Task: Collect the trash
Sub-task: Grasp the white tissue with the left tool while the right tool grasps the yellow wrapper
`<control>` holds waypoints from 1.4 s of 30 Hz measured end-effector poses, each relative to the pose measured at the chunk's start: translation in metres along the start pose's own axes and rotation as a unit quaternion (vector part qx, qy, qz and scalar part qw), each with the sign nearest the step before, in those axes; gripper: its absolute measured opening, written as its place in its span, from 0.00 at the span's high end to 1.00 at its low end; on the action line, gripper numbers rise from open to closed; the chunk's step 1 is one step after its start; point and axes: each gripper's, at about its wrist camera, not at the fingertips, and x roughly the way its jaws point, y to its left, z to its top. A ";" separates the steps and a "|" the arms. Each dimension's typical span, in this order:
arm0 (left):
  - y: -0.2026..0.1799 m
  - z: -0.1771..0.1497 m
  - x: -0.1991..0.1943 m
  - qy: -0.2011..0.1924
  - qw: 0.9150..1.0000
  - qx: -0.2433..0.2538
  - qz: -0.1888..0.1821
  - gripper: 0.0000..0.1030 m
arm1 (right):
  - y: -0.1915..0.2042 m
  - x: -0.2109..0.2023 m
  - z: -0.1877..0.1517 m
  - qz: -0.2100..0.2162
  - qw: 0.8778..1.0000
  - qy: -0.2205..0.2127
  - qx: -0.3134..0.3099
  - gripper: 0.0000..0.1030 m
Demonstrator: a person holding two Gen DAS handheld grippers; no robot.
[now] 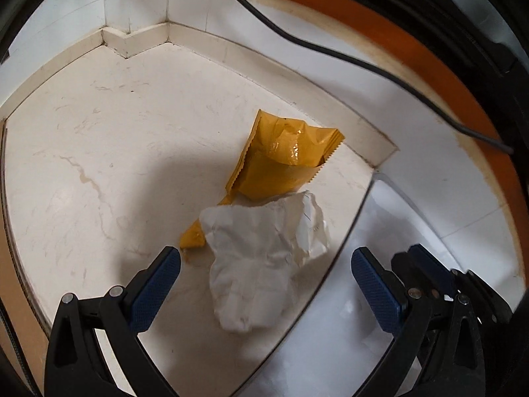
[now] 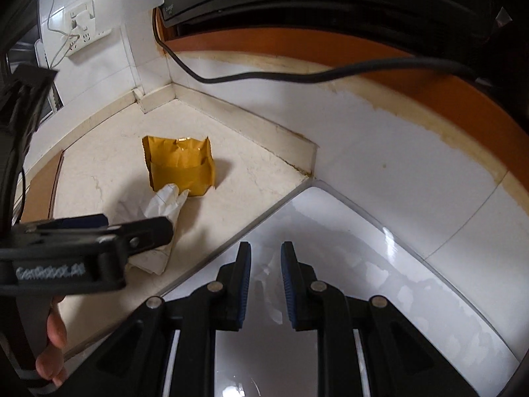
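A crumpled white paper (image 1: 261,261) lies on the cream marble counter (image 1: 99,165), partly over a yellow snack wrapper (image 1: 284,158). My left gripper (image 1: 264,264) is open, its blue-padded fingers (image 1: 155,291) on either side of the paper, just above it. In the right wrist view the paper (image 2: 162,208) and the wrapper (image 2: 182,165) lie ahead to the left, with the left gripper (image 2: 109,231) over the paper. My right gripper (image 2: 265,284) is nearly closed and empty, above a white glossy surface (image 2: 363,264).
The counter ends in a tiled wall corner (image 1: 132,43) with a raised skirting. A black cable (image 1: 330,53) hangs along the wall under an orange band. A wall socket with plugs (image 2: 82,23) sits at the far left. The white surface (image 1: 330,330) borders the counter on the right.
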 end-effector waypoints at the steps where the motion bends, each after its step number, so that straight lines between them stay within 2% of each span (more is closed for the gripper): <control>1: 0.000 0.002 0.004 0.002 1.000 0.000 0.004 0.01 | 0.000 0.001 0.000 0.002 1.000 0.001 -0.001 0.82; 3: 0.001 0.005 0.009 0.005 1.000 -0.001 0.007 0.05 | 0.002 0.003 0.001 0.006 1.000 0.001 -0.003 0.82; 6: 0.002 0.007 0.016 0.007 1.000 -0.006 0.009 0.25 | 0.005 0.006 0.004 0.015 1.000 0.003 -0.005 0.82; 7: 0.003 0.008 0.015 0.000 1.000 -0.005 0.011 0.38 | 0.007 0.006 0.004 0.018 1.000 0.003 -0.006 0.82; 9: 0.007 0.007 0.013 0.000 1.000 -0.007 -0.002 0.51 | 0.011 0.007 0.006 0.022 1.000 0.004 -0.010 0.82; 10: 0.010 0.006 0.011 -0.001 1.000 -0.009 -0.006 0.54 | 0.013 0.007 0.007 0.026 1.000 0.004 -0.012 0.82; 14: 0.027 -0.005 -0.001 -0.020 1.000 -0.019 -0.007 0.59 | 0.021 0.010 0.012 0.037 0.999 0.005 -0.016 0.78; 16: 0.036 -0.012 -0.008 -0.027 0.999 -0.022 -0.004 0.60 | 0.026 0.011 0.017 0.043 0.999 0.003 -0.017 0.70; 18: 0.045 -0.020 -0.017 -0.034 0.999 -0.027 0.002 0.61 | 0.030 0.012 0.022 0.049 0.999 0.000 -0.018 0.53; 21: 0.061 -0.029 -0.032 -0.047 0.998 -0.040 0.005 0.61 | 0.037 0.014 0.031 0.060 0.998 -0.009 -0.008 0.38; 26: 0.079 -0.035 -0.043 -0.049 0.998 -0.049 0.003 0.61 | 0.056 0.023 0.046 0.090 0.996 -0.017 -0.009 0.28; 31: 0.092 -0.043 -0.049 -0.045 0.997 -0.060 -0.004 0.61 | 0.083 0.024 0.057 0.126 0.991 -0.028 -0.028 0.25; 36: 0.100 -0.053 -0.052 -0.043 0.997 -0.066 -0.010 0.61 | 0.111 0.036 0.068 0.147 0.988 -0.016 -0.049 0.24; 42: 0.104 -0.056 -0.052 -0.042 0.996 -0.071 -0.016 0.61 | 0.135 0.062 0.074 0.142 0.987 0.017 -0.072 0.24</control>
